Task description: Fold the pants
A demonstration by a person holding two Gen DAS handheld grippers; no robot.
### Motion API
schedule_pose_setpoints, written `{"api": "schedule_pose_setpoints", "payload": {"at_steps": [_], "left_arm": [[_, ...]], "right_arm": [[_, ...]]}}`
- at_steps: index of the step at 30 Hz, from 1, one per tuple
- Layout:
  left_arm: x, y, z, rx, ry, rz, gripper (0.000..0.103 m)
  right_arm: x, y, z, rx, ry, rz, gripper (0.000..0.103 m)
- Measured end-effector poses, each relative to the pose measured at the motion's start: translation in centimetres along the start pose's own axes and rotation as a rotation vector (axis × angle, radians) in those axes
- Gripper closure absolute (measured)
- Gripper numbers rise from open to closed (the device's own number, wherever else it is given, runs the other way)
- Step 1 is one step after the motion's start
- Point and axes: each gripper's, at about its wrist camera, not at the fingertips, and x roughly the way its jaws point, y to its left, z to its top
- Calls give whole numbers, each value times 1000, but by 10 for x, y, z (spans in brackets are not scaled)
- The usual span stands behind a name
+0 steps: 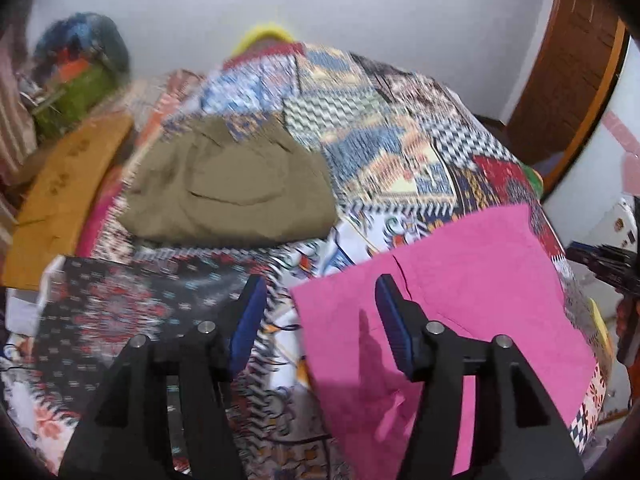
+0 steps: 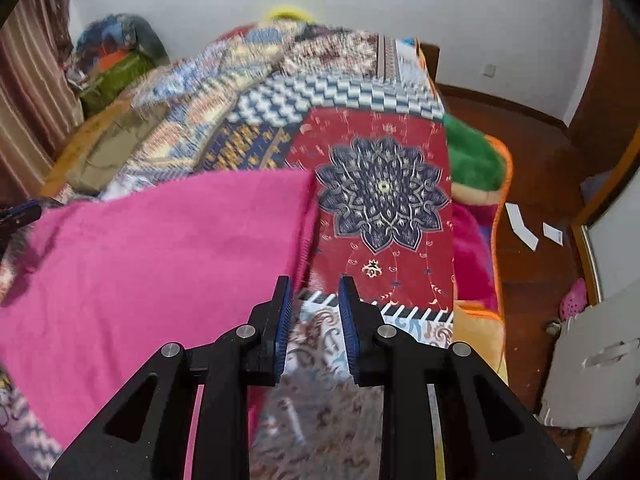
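The pink pants [image 1: 460, 300] lie folded flat on the patchwork bedspread [image 1: 380, 128]; they also show in the right wrist view [image 2: 152, 256]. My left gripper [image 1: 320, 300] is open and empty, hovering above the pants' left edge, its right finger over the pink cloth. My right gripper [image 2: 314, 300] is open with a narrower gap and empty, just past the pants' right edge, over the bedspread [image 2: 380, 200].
Folded olive-brown pants [image 1: 232, 188] lie further back on the bed. An orange-yellow cloth [image 1: 60, 196] lies at the left edge, with a dark patterned cloth [image 1: 132, 304] near my left gripper. A green plush [image 2: 472, 160] sits at the bed's right edge, above the wooden floor [image 2: 532, 264].
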Motion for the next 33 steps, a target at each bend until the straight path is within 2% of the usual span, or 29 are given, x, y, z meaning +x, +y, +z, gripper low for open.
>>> {"api": "schedule_pose_setpoints", "payload": {"at_steps": [2, 5, 10, 13, 16, 19, 21, 26, 30, 33], "left_arm": [[-16, 4, 2, -22, -14, -4, 46], [-42, 2, -3, -50, -29, -47, 44], [-69, -28, -31, 8, -16, -102, 40], [-63, -46, -56, 26, 27, -128, 39], [-45, -55, -81, 35, 90, -105, 39], [-26, -52, -100, 9, 136, -66, 39], [-26, -45, -102, -34, 140, -80, 39], [-60, -30, -94, -80, 68, -36, 38], [-82, -19, -98, -127, 49, -48, 21], [-87, -18, -105, -148, 78, -78, 15]], "right_arm": [[-11, 8, 0, -7, -26, 16, 81], [-31, 24, -2, -11, -66, 56, 71], [-37, 63, -22, -69, -54, 140, 69], [-24, 81, -42, -109, 8, 164, 68], [-2, 88, -62, -115, 102, 164, 68], [2, 84, -72, -86, 103, 153, 66], [-4, 81, -68, -76, 111, 149, 66], [-31, 79, -63, -84, 41, 124, 65], [-50, 79, -66, -70, -18, 124, 62], [-56, 84, -68, -78, -42, 116, 62]]}}
